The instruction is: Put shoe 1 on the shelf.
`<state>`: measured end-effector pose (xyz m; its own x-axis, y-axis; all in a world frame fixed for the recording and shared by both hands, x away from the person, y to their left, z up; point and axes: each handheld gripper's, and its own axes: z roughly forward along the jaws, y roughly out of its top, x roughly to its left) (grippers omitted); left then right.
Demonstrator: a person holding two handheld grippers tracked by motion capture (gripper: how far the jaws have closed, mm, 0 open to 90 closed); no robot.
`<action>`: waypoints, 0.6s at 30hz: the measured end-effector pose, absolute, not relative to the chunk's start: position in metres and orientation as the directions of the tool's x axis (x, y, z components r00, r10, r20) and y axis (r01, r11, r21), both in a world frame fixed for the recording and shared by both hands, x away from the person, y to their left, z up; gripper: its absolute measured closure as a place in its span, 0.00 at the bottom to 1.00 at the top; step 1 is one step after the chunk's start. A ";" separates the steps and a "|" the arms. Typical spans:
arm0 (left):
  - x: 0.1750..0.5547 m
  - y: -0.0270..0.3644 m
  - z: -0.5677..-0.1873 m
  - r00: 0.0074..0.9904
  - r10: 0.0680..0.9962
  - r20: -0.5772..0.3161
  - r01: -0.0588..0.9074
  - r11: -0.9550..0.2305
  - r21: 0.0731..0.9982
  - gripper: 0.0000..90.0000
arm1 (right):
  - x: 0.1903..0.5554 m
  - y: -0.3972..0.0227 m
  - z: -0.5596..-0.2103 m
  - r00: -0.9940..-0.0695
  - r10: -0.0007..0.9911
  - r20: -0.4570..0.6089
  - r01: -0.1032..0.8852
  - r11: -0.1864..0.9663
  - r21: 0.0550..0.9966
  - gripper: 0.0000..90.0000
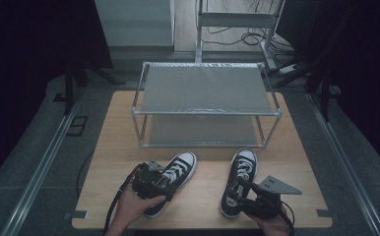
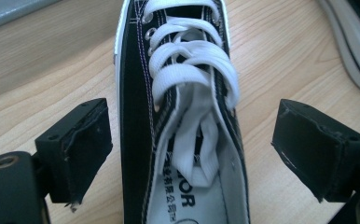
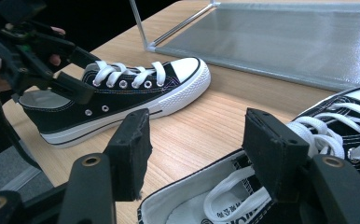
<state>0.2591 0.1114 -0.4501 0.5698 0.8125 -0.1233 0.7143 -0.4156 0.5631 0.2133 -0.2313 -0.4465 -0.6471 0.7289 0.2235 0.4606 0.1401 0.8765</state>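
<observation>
Left gripper [image 2: 192,140]: released, jaws straddling the left sneaker [image 2: 178,116] without touching.
Right gripper [image 3: 206,154]: spread wide at the collar of the right sneaker [image 1: 239,179]; contact unclear.
Sneakers: on the counter [image 1: 203,191], before the wire shelf rack [image 1: 205,88].

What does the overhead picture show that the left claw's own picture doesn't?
The high view takes in the two-tier metal rack, both hands and the right claw at the right shoe. The left gripper view gives the close-up: white laces and printed insole, with the pads clear of the shoe's sides. Both show the left shoe and wooden table.
</observation>
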 end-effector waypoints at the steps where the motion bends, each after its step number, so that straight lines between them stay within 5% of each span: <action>1: 0.262 0.110 -0.451 0.572 0.812 -0.118 0.718 -0.426 0.551 0.13 | 0.213 -0.231 -0.447 -0.646 0.729 0.224 0.461 0.140 0.876 0.46; 18: 0.280 0.095 -0.466 0.565 0.823 -0.068 0.766 -0.492 0.413 0.10 | 0.214 -0.228 -0.451 -0.640 0.736 0.222 0.471 0.148 0.870 0.46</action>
